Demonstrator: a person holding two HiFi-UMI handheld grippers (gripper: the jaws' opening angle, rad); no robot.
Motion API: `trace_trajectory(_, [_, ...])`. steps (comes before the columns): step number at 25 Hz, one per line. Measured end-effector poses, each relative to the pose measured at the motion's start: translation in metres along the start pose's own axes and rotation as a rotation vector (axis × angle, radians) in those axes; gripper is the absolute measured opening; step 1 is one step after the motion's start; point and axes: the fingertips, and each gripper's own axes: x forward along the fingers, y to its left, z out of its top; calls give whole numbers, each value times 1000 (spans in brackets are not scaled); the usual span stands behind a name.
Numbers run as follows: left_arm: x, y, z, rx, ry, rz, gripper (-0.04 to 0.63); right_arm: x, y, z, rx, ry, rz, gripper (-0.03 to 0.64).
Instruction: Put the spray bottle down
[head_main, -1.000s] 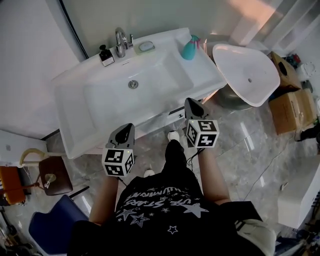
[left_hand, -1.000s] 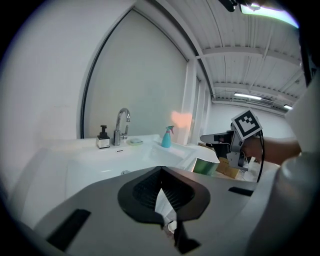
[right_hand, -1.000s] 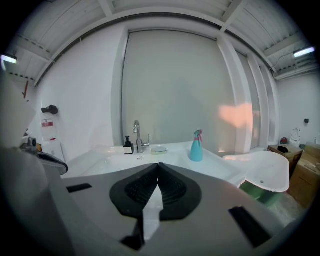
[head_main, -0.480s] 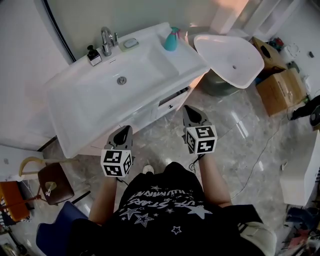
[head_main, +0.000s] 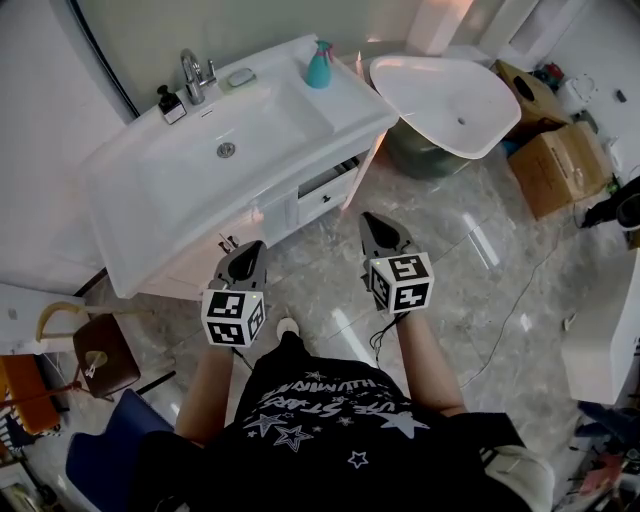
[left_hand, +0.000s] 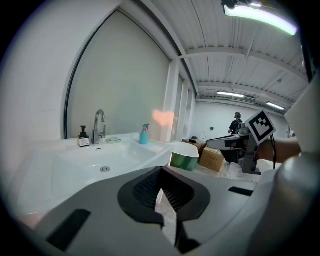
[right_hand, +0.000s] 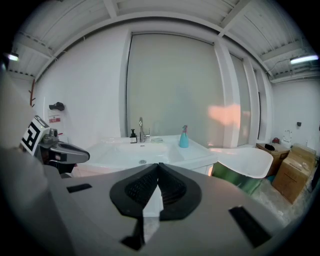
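Backed off since a second ago: the white washstand bench (head_main: 345, 100) sits further up and left in the head view. Both grippers, which were at its front edge, now hang over the marble floor (head_main: 315, 262), well apart from it. Spray bottle (head_main: 319, 66), teal, unmoved: upright at the bench's back right corner, near the wall, nothing touching it.

Hard to make out:
- Hands are covered by the marker cubes from above; only forearms show.
- Head view sees the grippers from behind, so the finger gap cannot be read there.
- Bottle's print too small to read.
- Blue seat (head_main: 105, 462) at lower left is cut off by the frame edge.
- One cardboard box (head_main: 527, 92) is partly behind a loose white basin (head_main: 445, 95).
- Small dark figure far back in the left gripper view, no detail.

Left gripper (head_main: 249, 250): its own view shows the fingers (left_hand: 145, 189) pressed together at the tips. A sliver of floor shows between them lower down; nothing pinched.

Right gripper (head_main: 371, 222): fingers (right_hand: 172, 189) likewise pressed tip to tip, empty. It points toward the bench, with faucet (right_hand: 141, 131) and bottle beyond.

Grippers side by side, apart from each other, touching nothing.
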Motion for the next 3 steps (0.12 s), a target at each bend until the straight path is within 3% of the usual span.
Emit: trace_trajectory(3, [-6, -20, -1, -2, 1, 18, 15, -26, -5, -7, 5, -3, 26, 12])
